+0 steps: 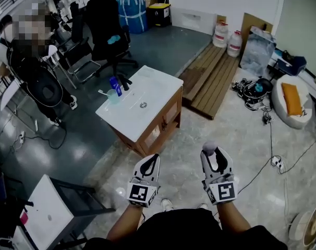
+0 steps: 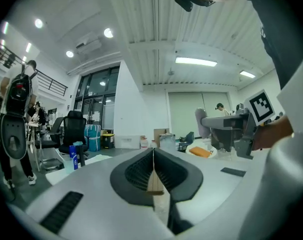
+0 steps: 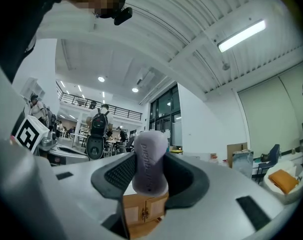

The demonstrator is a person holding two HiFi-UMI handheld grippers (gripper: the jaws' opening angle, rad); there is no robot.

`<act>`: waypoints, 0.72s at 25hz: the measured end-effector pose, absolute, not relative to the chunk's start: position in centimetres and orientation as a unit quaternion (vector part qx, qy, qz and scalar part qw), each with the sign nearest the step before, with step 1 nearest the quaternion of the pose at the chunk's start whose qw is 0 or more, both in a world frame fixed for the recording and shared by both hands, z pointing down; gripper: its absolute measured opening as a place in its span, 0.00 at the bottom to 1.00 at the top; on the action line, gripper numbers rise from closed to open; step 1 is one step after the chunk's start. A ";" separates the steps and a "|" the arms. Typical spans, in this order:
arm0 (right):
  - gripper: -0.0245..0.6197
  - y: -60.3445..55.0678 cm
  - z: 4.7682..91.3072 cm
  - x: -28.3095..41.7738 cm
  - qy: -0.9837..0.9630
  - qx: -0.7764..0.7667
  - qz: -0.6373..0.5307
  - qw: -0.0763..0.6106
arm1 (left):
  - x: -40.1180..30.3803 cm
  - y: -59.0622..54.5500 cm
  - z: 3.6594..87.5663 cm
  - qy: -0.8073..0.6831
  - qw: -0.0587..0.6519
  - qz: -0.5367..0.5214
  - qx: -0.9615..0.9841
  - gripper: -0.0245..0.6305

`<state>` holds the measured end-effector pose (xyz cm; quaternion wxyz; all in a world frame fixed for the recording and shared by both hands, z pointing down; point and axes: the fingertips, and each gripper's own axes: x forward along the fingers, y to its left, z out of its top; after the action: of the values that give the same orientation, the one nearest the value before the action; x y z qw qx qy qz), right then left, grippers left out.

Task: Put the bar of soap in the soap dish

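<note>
A pale purple bar of soap (image 1: 209, 148) stands upright between the jaws of my right gripper (image 1: 214, 158), which is shut on it; the right gripper view shows the soap (image 3: 150, 159) filling the gap. My left gripper (image 1: 150, 163) hangs beside it, shut on nothing, its pads meeting in the left gripper view (image 2: 153, 151). Both are held low over the floor, short of a wooden vanity with a white basin top (image 1: 147, 95). On that top stand a blue bottle (image 1: 115, 85) and a pale cup (image 1: 112, 96). I cannot make out a soap dish.
A person (image 1: 35, 72) stands at the left near black office chairs (image 1: 108, 30). Wooden pallets (image 1: 210, 79) lie behind the vanity. Cables (image 1: 272, 160) trail over the floor at the right. A small white table (image 1: 48, 212) stands at the bottom left.
</note>
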<state>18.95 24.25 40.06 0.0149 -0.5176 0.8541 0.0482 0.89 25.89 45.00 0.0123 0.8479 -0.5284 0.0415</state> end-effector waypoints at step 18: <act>0.33 17.0 40.0 16.4 0.859 -0.509 0.045 0.022 | -1.7 19.4 45.4 -0.545 0.040 0.035 0.837 0.07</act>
<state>16.38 17.03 40.00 0.0219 -0.5090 0.8593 0.0449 -1.65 19.44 45.39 0.0402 0.8370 -0.5447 0.0350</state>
